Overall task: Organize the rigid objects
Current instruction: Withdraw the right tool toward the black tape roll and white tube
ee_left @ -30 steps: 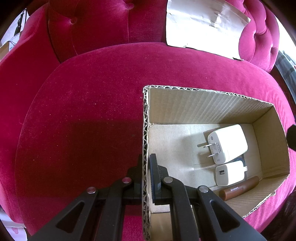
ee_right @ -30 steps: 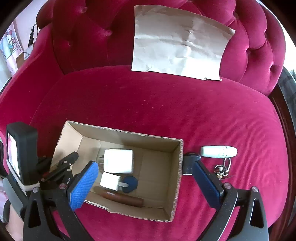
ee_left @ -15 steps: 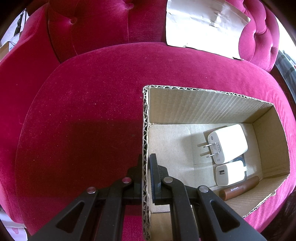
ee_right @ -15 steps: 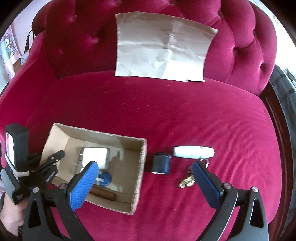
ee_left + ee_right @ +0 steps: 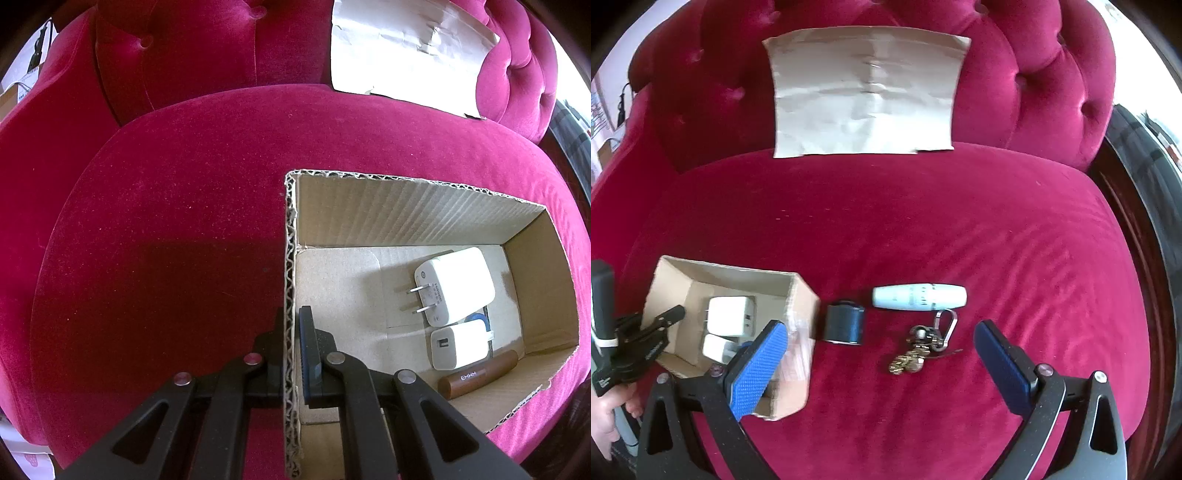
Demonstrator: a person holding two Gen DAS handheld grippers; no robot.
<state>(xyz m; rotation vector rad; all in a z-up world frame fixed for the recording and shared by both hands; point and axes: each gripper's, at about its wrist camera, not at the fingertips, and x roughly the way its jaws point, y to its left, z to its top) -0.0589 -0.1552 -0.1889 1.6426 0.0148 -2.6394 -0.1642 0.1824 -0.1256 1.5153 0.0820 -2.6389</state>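
Left gripper (image 5: 291,332) was clamped on the box (image 5: 290,258) wall, one finger inside, one outside. Ahead to its right, inside the box, lay two chargers (image 5: 456,288) and a brown tube (image 5: 478,374). Right gripper (image 5: 877,354) gaped wide, empty, with keys (image 5: 923,347) between its fingers and a dark case (image 5: 845,326) and pale tube (image 5: 919,297) just beyond.

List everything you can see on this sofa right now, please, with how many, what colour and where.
open cardboard box: one, brown, on the seat, left.
plug-in chargers: two, white, inside the box.
brown cylindrical tube: one, in the box beside the chargers.
blue round item: one, mostly hidden under the chargers.
dark squat container: one, on the seat, right of the box.
pale blue tube: one, lying beyond the keys.
bunch of keys: one, brass and silver.
crumpled paper sheet: one, tan, against the backrest.
velvet sofa: one, crimson.
left gripper: shut on the box wall.
right gripper: open, above the keys.
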